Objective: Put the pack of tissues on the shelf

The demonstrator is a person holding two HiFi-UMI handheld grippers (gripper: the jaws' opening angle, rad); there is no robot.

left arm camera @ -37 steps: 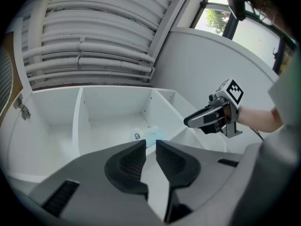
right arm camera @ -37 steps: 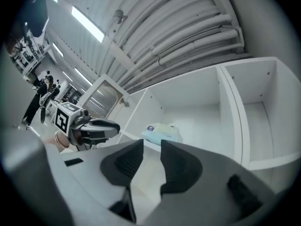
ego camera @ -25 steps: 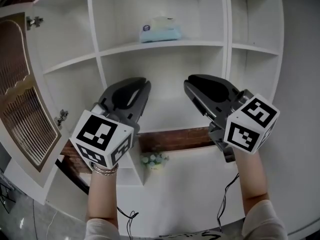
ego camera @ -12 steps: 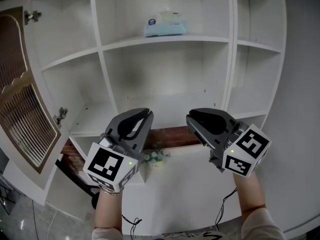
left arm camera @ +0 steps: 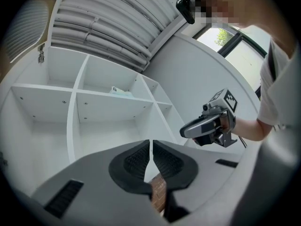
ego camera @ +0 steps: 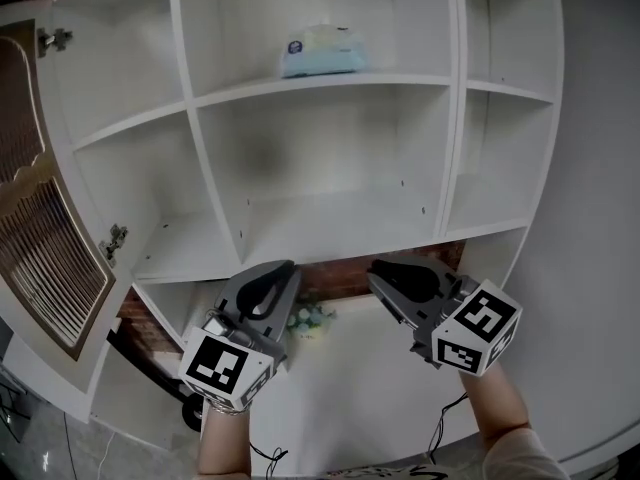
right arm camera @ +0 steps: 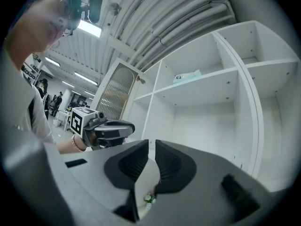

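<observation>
- A slatted brown door (ego camera: pixel 45 238) stands open at the left edge of the white shelf unit (ego camera: pixel 330 158).
- The left tongs (ego camera: pixel 284 271) hover before the shelf unit's bottom edge, their jaws together with only a hairline slit and nothing between them.
- The pack of tissues (ego camera: pixel 321 50) lies on the upper board of the shelf unit's middle bay, well above both tongs.
- A small bunch of flowers (ego camera: pixel 308 318) sits on the counter (ego camera: pixel 350 398) below the shelf unit.
- The right tongs (ego camera: pixel 377 270) hover beside the left ones, also at the shelf unit's bottom edge. Their jaws have just been closing and stand a narrow gap apart, empty.
</observation>
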